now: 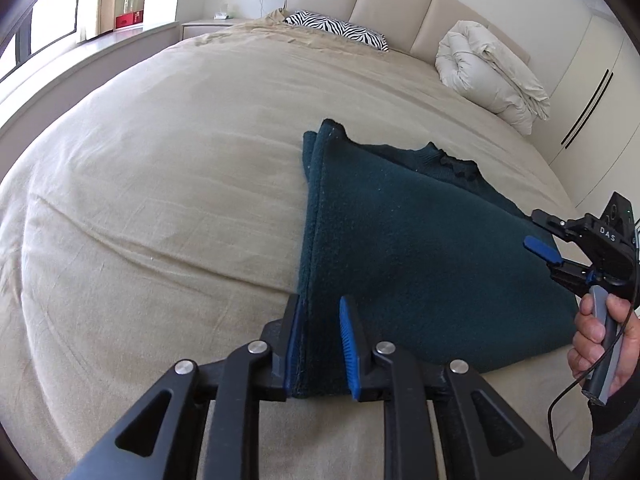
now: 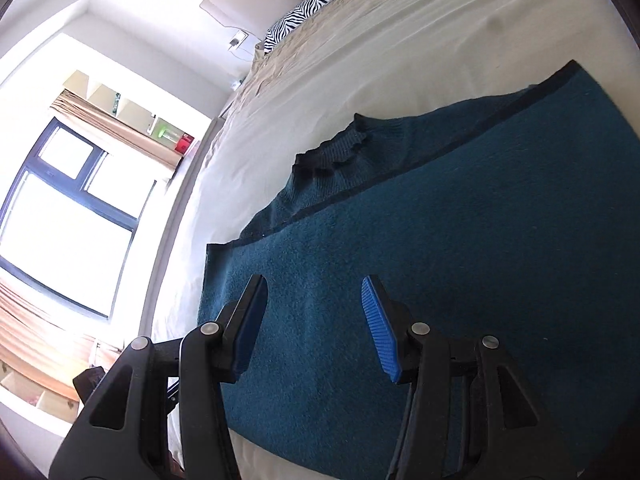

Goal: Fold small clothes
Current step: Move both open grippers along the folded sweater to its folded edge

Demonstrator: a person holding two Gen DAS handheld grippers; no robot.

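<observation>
Already partway: your dark teal sweater (image 1: 420,248) lies flat on the bed (image 1: 160,200), near the foot end, and it looks folded over at least once. A doubled edge runs along its left side, and the ribbed collar (image 2: 332,152) peeks out from under the top layer.

Your left gripper (image 1: 320,340) sits at that doubled left edge, near corner. Its jaws stand partly spread, with the stacked edge rising between them; the left pad (image 1: 295,344) appears to touch the cloth, the other stands off, so nothing is pinched.

Your right gripper (image 2: 316,328) hovers over the sweater's right side, jaws spread wide, holding nothing. The left view confirms it, with your right hand (image 1: 600,340) on the handle.

Judgement: first fold done, cloth squared reasonably. Left to do is at least one more fold to make a compact bundle. No other clothes show in either view. A zebra pillow (image 1: 340,32) and a rolled duvet (image 1: 488,76) sit well apart, up by the headboard.
</observation>
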